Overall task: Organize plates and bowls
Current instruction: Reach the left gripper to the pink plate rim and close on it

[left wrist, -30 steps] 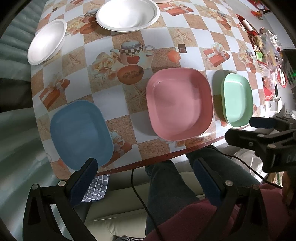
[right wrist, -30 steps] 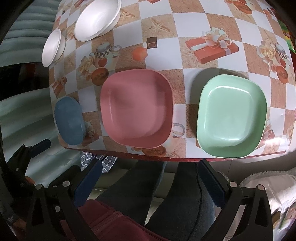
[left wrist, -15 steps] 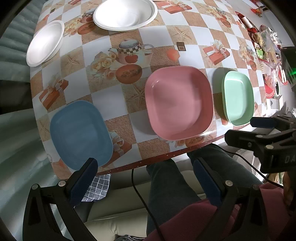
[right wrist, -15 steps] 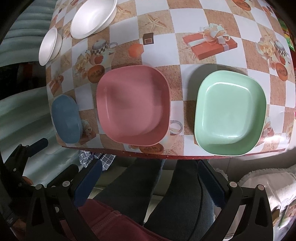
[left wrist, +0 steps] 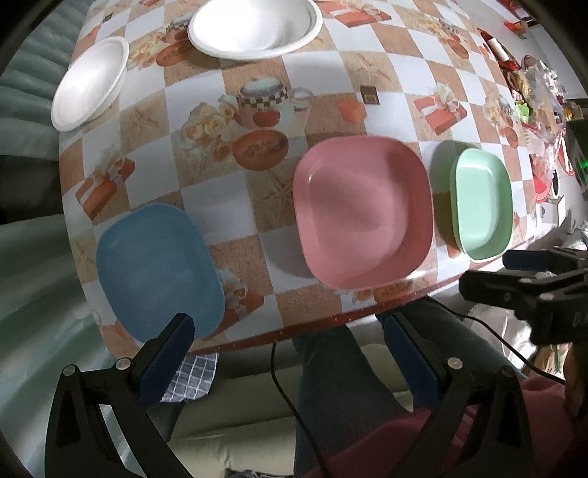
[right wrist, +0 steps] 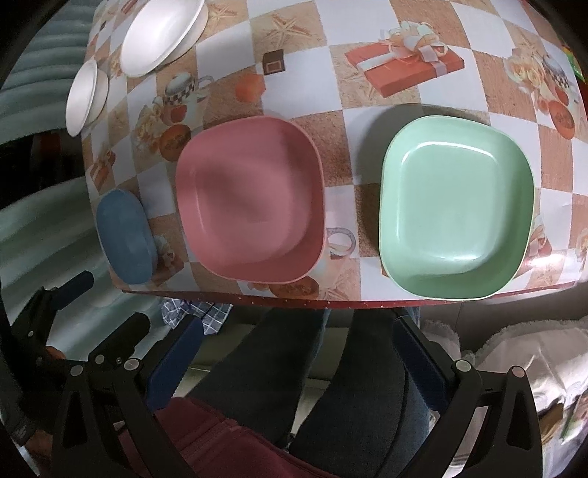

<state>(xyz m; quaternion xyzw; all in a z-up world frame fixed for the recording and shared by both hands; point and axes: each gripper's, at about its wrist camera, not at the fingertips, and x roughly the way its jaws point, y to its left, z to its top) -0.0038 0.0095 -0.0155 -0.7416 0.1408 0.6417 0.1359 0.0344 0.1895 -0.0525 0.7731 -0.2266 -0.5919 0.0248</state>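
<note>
Three square plates lie in a row near the table's front edge: blue plate (left wrist: 158, 272) (right wrist: 125, 235), pink plate (left wrist: 362, 213) (right wrist: 250, 202), green plate (left wrist: 481, 202) (right wrist: 455, 206). Farther back stand a large white bowl (left wrist: 253, 25) (right wrist: 161, 33) and a small white bowl (left wrist: 90, 86) (right wrist: 86, 97). My left gripper (left wrist: 290, 334) hangs open, empty, over the front edge with its left finger by the blue plate. My right gripper (right wrist: 297, 353) is open and empty, below the edge between the pink and green plates. The right gripper (left wrist: 533, 279) also shows in the left wrist view.
A patterned checkered tablecloth (left wrist: 257, 121) (right wrist: 352, 88) covers the table. Packets and clutter (left wrist: 533, 95) crowd the far right side. A person's legs (left wrist: 338, 371) (right wrist: 294, 364) sit under the front edge, with a cable (left wrist: 279, 378) and a checked cloth (left wrist: 194, 375) nearby.
Both grippers have drifted slightly relative to the table; the plates sit a little lower and nearer in the views. Nothing was grasped or moved.
</note>
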